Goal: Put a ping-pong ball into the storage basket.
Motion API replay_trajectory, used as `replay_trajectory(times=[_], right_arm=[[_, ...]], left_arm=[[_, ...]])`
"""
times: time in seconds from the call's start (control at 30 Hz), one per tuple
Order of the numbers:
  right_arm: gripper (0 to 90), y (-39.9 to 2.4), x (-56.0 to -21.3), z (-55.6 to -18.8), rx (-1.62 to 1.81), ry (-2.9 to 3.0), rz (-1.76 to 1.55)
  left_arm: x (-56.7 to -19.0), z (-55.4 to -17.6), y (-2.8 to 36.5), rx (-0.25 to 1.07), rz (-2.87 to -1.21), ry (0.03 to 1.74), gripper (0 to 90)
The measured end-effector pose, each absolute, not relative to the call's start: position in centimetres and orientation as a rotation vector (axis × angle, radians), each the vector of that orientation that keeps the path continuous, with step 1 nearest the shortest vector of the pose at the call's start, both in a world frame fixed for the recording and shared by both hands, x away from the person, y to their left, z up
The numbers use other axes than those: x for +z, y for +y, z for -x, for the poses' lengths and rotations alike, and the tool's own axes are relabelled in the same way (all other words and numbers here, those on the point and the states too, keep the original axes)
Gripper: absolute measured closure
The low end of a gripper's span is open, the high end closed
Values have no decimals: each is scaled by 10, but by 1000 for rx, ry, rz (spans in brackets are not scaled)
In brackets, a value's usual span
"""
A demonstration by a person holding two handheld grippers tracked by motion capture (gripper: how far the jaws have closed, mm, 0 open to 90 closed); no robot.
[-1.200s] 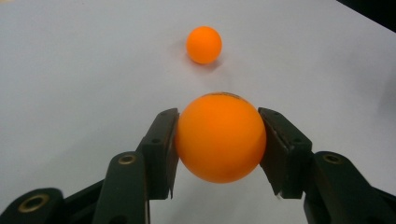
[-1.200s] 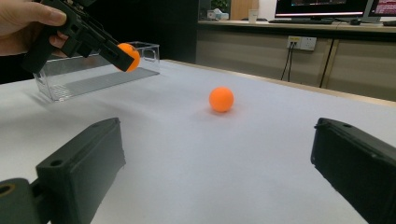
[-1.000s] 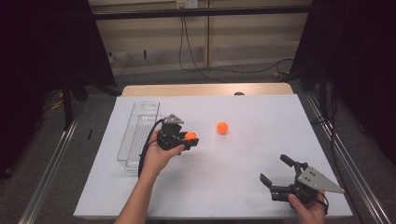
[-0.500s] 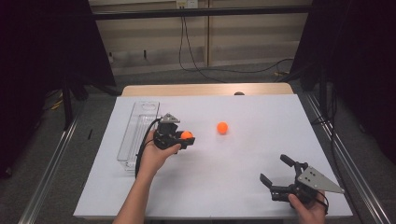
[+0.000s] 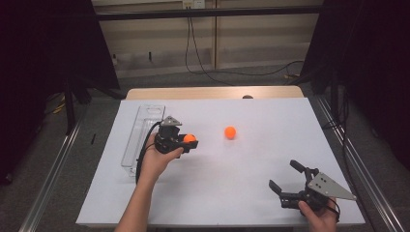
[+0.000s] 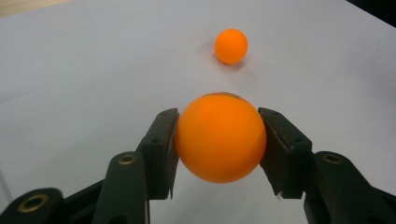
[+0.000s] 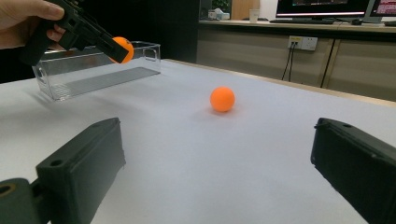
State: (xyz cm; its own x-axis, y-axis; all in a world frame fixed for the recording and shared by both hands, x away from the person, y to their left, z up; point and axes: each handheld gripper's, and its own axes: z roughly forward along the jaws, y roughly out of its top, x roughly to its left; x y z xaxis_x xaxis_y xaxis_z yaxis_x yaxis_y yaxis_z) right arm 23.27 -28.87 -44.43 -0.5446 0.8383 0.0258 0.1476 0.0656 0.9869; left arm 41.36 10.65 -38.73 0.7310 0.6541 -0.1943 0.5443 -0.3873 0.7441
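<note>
Desk [image 5: 241, 193] w/ white sheet, clear plastic bin [image 5: 140, 137] at left. Left hand-held gripper [image 5: 189, 141] clamped on held orange ball [image 6: 219, 137], lifted just right of bin; ball is round, so no long axis or heading. Right hand-held gripper [image 5: 285, 181] jaws apart, nothing between. Second orange ball [image 5: 230, 132] loose mid-desk. Risk: smooth sphere pinched at two pts could squirt out and roll off desk.

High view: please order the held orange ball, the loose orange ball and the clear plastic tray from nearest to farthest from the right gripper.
From the right gripper, at the table's near right corner:
1. Loose orange ball, on the white table up and left of it, mid-table.
2. Held orange ball, farther left, between the left gripper jaws.
3. Clear plastic tray, farthest, along the left side.
</note>
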Motion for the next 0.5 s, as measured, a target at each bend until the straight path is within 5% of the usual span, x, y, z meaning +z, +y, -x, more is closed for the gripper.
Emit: replay_trajectory(times=[0.5], right_arm=[[23,-288,-444,-233,1524,1766,-979]], left_arm=[[-386,-414,111,165,-2081,911,505]])
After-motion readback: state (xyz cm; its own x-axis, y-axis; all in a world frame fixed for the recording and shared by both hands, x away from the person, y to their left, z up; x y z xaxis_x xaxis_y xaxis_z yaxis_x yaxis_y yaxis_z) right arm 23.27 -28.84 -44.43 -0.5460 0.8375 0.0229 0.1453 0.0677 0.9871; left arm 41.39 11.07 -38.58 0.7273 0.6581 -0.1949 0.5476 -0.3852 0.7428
